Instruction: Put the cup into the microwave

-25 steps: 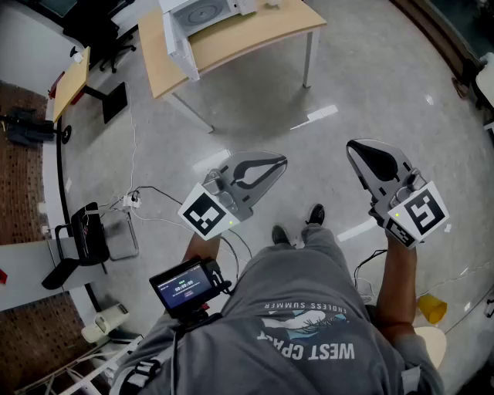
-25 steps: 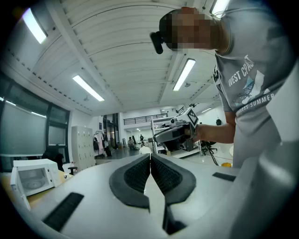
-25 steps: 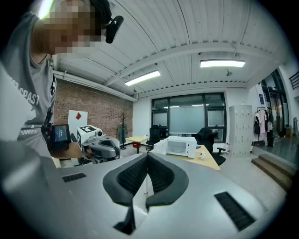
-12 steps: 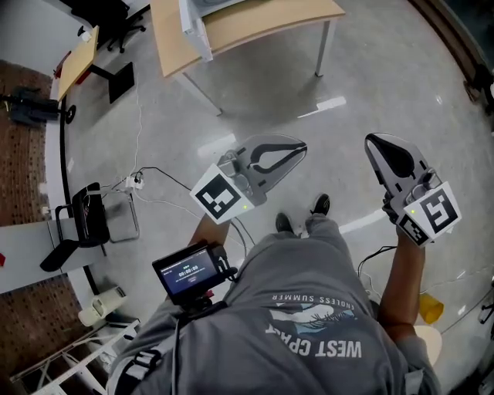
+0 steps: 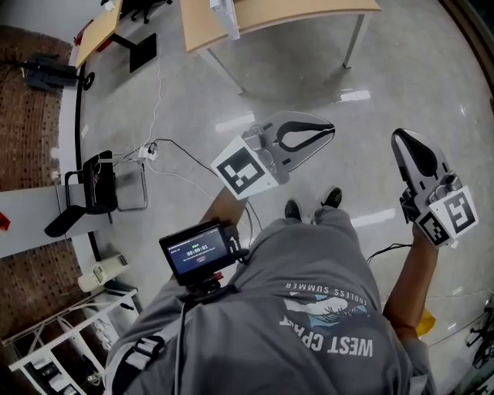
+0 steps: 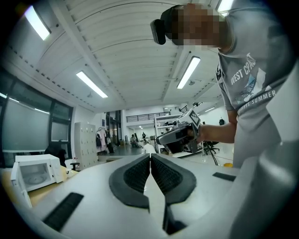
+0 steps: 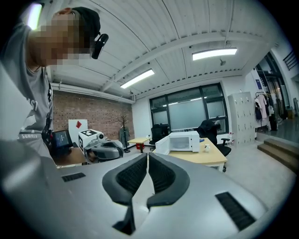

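My left gripper [image 5: 330, 132] and right gripper [image 5: 398, 139] hang over bare floor in front of the person, both shut with nothing between the jaws. In the right gripper view a white microwave [image 7: 185, 141] stands on a wooden table [image 7: 208, 159] with its door swung open to the left. A small white cup [image 7: 206, 147] stands on the table just right of it. The left gripper view shows the same microwave [image 6: 36, 171] far off at the left. In the head view only the table's near edge [image 5: 293, 14] shows at the top. Both grippers are well away from the table.
A black chair [image 5: 93, 189] and floor cables [image 5: 166, 154] lie to the left. A small monitor [image 5: 197, 251] is mounted at the person's chest. A yellow object [image 5: 425, 320] sits on the floor at lower right. A second desk [image 5: 96, 32] stands at upper left.
In the head view the table and microwave have slid toward the top edge, and both grippers sit further right. Both grippers stay shut and empty.
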